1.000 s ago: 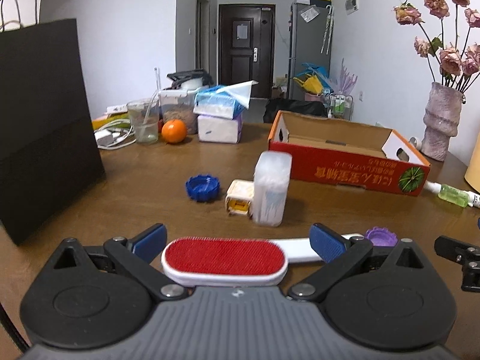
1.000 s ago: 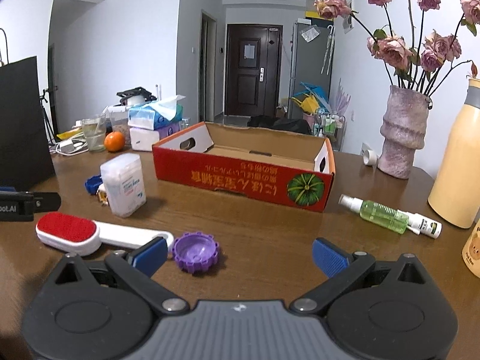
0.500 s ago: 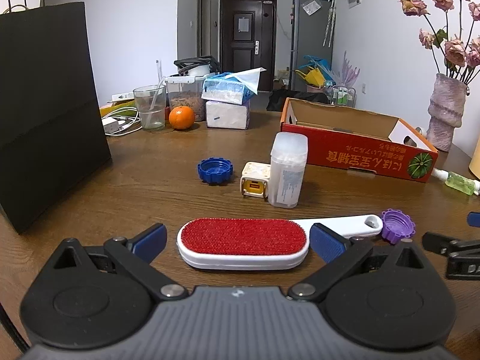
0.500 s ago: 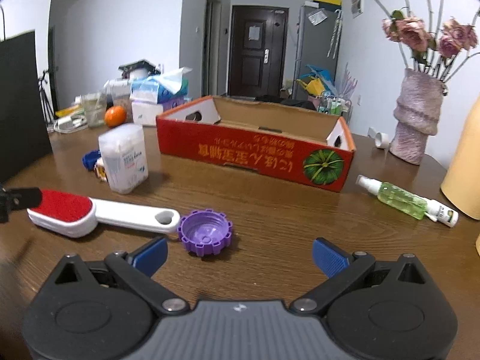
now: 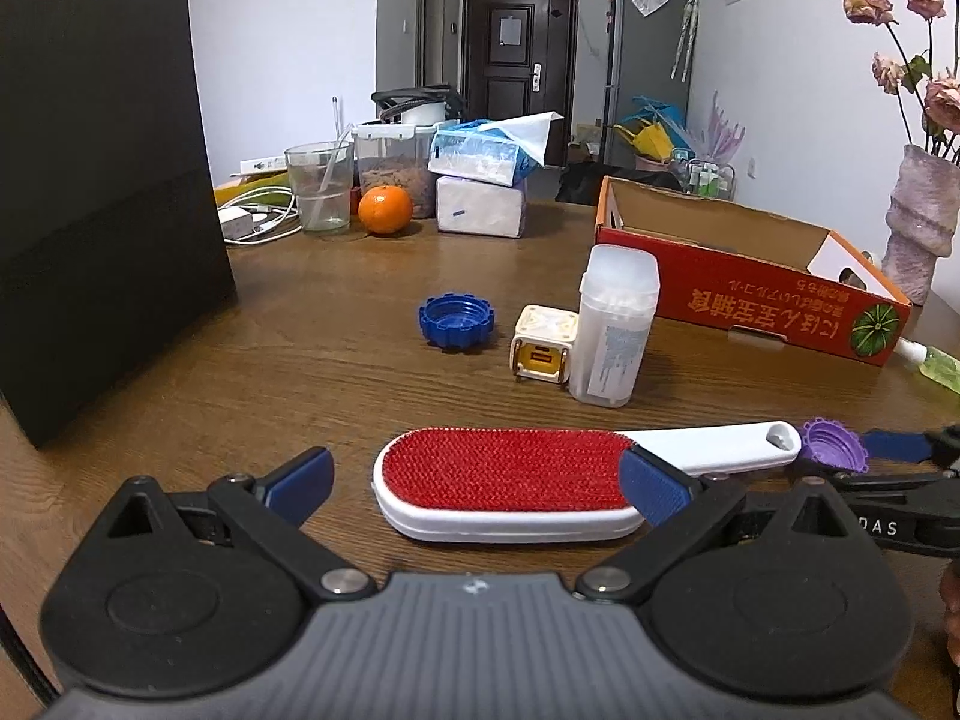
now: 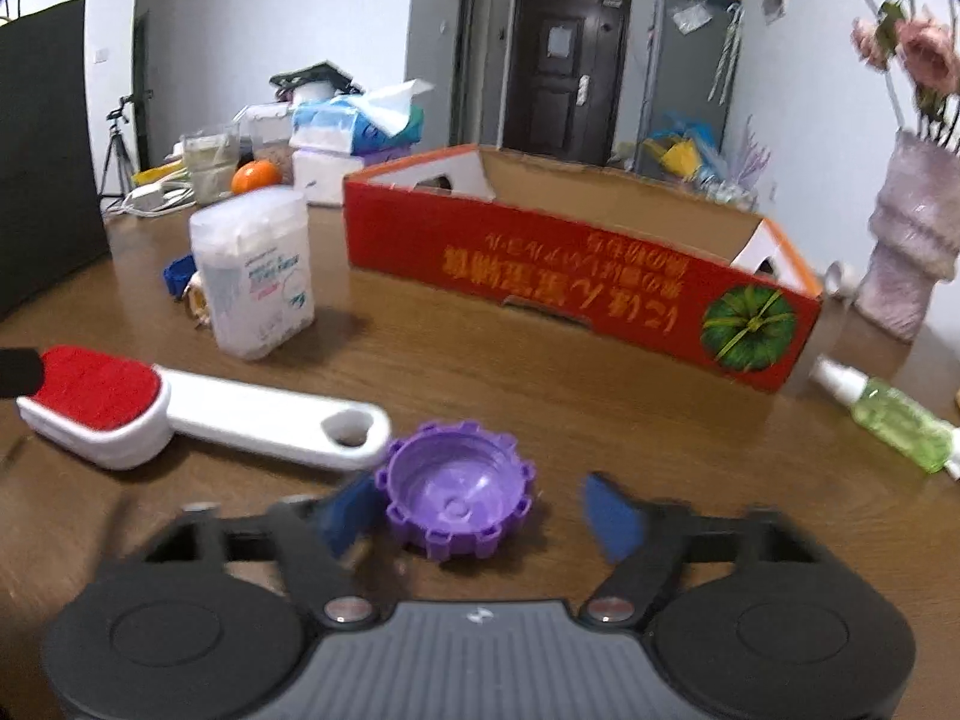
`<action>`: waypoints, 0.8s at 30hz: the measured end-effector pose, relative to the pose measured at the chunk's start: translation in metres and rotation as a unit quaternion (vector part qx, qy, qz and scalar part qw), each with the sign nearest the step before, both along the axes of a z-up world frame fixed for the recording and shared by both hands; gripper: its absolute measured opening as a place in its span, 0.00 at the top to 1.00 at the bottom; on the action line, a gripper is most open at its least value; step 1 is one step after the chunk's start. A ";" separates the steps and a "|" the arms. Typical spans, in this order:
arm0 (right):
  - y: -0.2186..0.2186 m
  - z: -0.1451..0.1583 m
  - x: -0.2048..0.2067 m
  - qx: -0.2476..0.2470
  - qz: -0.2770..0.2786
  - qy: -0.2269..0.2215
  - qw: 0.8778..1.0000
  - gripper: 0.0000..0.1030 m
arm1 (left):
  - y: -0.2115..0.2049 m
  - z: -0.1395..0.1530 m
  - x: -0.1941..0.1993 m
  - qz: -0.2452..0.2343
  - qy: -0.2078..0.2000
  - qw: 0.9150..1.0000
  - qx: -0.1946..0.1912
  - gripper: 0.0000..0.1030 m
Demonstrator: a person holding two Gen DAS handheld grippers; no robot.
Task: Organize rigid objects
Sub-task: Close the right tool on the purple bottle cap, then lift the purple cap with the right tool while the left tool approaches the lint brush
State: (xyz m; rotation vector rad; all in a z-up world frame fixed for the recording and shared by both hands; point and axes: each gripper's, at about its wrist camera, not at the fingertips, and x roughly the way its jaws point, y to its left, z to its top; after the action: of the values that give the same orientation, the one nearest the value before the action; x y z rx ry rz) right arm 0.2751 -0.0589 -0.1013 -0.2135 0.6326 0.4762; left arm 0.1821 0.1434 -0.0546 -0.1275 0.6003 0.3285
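Observation:
A red and white lint brush (image 5: 510, 483) lies flat on the wooden table, between the fingers of my open left gripper (image 5: 474, 483). It also shows in the right wrist view (image 6: 180, 408). A purple cap (image 6: 457, 504) sits between the fingers of my open right gripper (image 6: 480, 516), close to the left finger. The cap also shows at the brush handle's tip in the left wrist view (image 5: 833, 441). A red cardboard box (image 6: 576, 264) stands open behind. A white plastic container (image 5: 615, 324), a cream cube charger (image 5: 543, 353) and a blue cap (image 5: 456, 321) stand mid-table.
A black paper bag (image 5: 102, 180) stands at the left. A green spray bottle (image 6: 888, 414) lies right of the box. A vase with flowers (image 6: 912, 252) stands far right. Tissue packs (image 5: 480, 180), an orange (image 5: 385, 210) and a glass sit at the back.
My right gripper has moved forward and down around the purple cap. My left gripper has shifted left along the brush and closer to the table.

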 end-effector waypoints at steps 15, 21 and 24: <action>-0.025 0.012 -0.024 0.025 -0.044 -0.039 0.998 0.48 | 0.028 -0.009 0.020 0.031 0.010 0.999 0.003 0.00; -0.030 0.012 -0.027 0.027 -0.056 -0.038 0.997 0.48 | 0.040 -0.011 0.035 0.036 0.009 0.999 0.000 0.00; -0.031 0.011 -0.028 0.027 -0.057 -0.037 0.997 0.48 | 0.042 -0.017 0.038 0.027 0.021 0.999 -0.012 0.08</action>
State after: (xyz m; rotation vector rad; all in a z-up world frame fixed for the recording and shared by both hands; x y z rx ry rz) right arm 0.2467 -0.0896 -0.0902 -0.1416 0.5548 0.3736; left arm 0.2205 0.1857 -0.0720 -0.1598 0.6432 0.3763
